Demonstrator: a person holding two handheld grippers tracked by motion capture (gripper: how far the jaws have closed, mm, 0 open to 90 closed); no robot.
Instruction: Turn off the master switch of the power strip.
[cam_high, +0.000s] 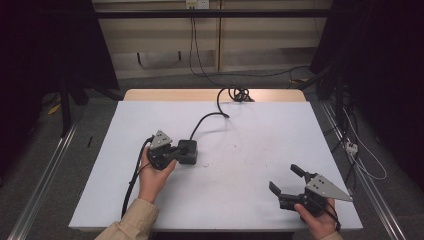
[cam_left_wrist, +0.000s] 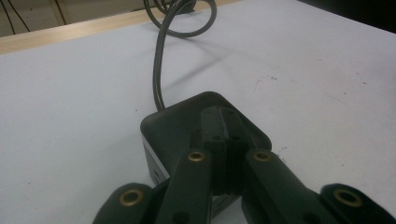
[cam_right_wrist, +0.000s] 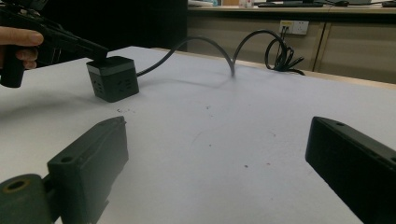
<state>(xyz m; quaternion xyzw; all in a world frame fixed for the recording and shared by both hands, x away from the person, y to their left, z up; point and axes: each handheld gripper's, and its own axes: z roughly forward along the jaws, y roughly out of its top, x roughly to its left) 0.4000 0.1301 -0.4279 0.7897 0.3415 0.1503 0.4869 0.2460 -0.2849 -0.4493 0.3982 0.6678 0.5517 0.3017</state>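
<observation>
A black cube power socket (cam_high: 188, 151) (cam_left_wrist: 170, 130) (cam_right_wrist: 114, 80) sits left of the white table's middle. Its dark cable (cam_high: 205, 118) (cam_left_wrist: 158, 74) (cam_right_wrist: 210, 43) arcs back to a coil (cam_high: 239, 93) at the far edge. My left gripper (cam_high: 179, 152) (cam_left_wrist: 223, 125) (cam_right_wrist: 95, 50) is shut, with nothing between the jaws, and its tips rest on the cube's top. My right gripper (cam_high: 285, 178) (cam_right_wrist: 219, 133) stands open near the front right corner, its jaws pointing towards the cube with bare tabletop between them.
The white tabletop (cam_high: 260, 130) has a wooden strip (cam_high: 170, 95) along its far edge. A white power strip (cam_high: 351, 146) and loose cables lie on the floor to the right. A wall outlet (cam_right_wrist: 293, 26) is behind the table.
</observation>
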